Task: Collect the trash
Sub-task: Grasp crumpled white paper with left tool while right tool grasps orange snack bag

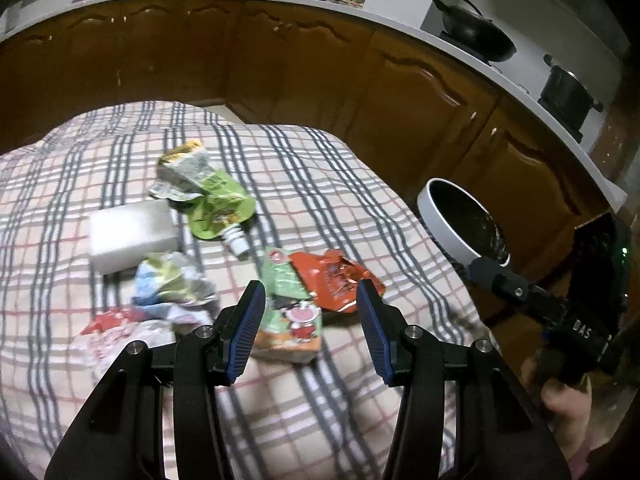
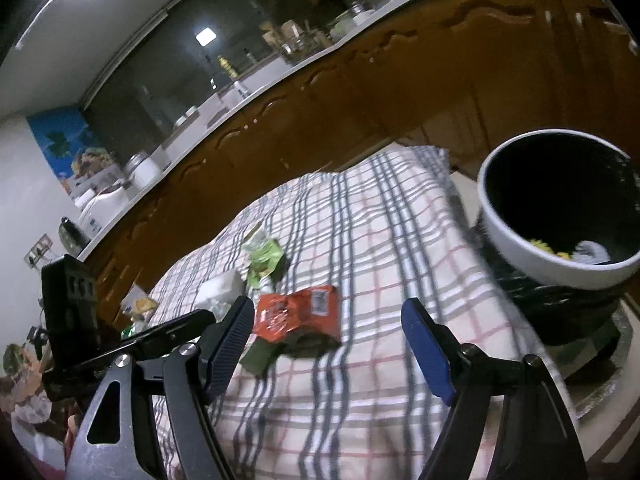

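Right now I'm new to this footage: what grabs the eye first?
Crumpled wrappers strewn over the checked cloth, chiefly a red wrapper and a green pouch beyond it. At the cloth's right edge stands a white-rimmed bin with some trash inside. Both claws hang open over the litter.

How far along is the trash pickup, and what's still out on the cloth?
Done: the bin already holds a few scraps. In hand: nothing; the left gripper and the right gripper are both open and empty. Left on the plaid cloth: the red wrapper, green carton, green pouch, white block and crumpled wrappers. Most remains.
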Motion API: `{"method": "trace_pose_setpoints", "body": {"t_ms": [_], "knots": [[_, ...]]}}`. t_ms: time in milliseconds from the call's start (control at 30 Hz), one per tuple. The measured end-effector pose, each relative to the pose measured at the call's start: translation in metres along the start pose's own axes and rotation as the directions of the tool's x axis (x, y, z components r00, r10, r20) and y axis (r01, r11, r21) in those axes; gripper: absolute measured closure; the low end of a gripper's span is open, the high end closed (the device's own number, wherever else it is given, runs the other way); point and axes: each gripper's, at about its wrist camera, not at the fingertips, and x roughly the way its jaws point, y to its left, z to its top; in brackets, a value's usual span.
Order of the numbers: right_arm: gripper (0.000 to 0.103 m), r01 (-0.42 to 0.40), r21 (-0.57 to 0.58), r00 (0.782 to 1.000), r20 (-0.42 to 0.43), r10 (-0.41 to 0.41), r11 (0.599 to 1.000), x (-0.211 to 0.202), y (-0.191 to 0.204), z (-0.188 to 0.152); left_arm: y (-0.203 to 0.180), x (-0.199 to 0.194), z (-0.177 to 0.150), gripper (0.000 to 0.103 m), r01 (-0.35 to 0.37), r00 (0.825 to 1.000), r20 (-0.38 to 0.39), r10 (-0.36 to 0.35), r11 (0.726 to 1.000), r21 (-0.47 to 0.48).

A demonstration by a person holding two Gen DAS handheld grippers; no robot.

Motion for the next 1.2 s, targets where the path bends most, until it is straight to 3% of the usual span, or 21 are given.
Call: {"method": "trace_pose_setpoints", "body": {"t_ms": [100,233,433,667,767,800,833,867,933,1033,1200], "knots": [[0.025,-0.016,-0.019,1.000,-0.015,0.016,1.000,0.009,0.009,-0.002,0.005,-0.011,-0.003,0.055,-0.038,0.999,0.014,0.038,0.999,0.013],[0.025,-0.029,-0.039,0.999,-0.031,0.028,0.999,0.019,0.018,-0.001,0.022,-0.026,-0.009,0.043,-0.093,0.995,0.032,0.093,0.996,0.009],[0.027,-0.035,-0.096,0.997,-0.069,0.028,0.995,0.037,0.030,-0.003,0.054,-0.042,-0.017,0.036,-0.165,0.985,0.041,0.166,0.986,-0.015],[0.032,-0.010,-0.145,0.992,-0.127,-0.009,0.989,0.064,0.033,-0.008,0.076,-0.024,-0.027,0.033,-0.208,0.978,-0.022,0.208,0.978,-0.017],[0.050,-0.003,-0.148,0.988,-0.153,-0.020,0.989,0.073,0.030,-0.011,0.079,-0.011,-0.031,0.033,-0.245,0.968,-0.047,0.245,0.969,-0.001],[0.062,0.002,-0.149,0.986,-0.162,-0.026,0.989,0.076,0.030,-0.012,0.080,-0.007,-0.033,0.034,-0.262,0.964,-0.053,0.261,0.965,0.005],[0.075,0.007,-0.151,0.985,-0.169,-0.033,0.989,0.079,0.029,-0.013,0.080,-0.004,-0.034,0.035,-0.277,0.959,-0.057,0.277,0.961,0.010],[0.081,0.009,-0.151,0.984,-0.175,-0.036,0.988,0.081,0.028,-0.014,0.081,-0.002,-0.035,0.040,-0.287,0.956,-0.053,0.287,0.958,0.014],[0.092,0.003,-0.155,0.985,-0.171,-0.030,0.988,0.080,0.029,-0.015,0.082,-0.001,-0.036,0.063,-0.285,0.957,-0.052,0.285,0.959,0.014],[0.095,0.000,-0.172,0.989,-0.148,-0.025,0.985,0.074,0.032,-0.013,0.082,-0.006,-0.036,0.077,-0.267,0.963,-0.037,0.267,0.964,0.012],[0.096,-0.020,-0.163,0.993,-0.117,0.001,0.986,0.059,0.031,-0.007,0.064,-0.015,-0.030,0.081,-0.214,0.977,-0.001,0.214,0.976,0.027]]}}
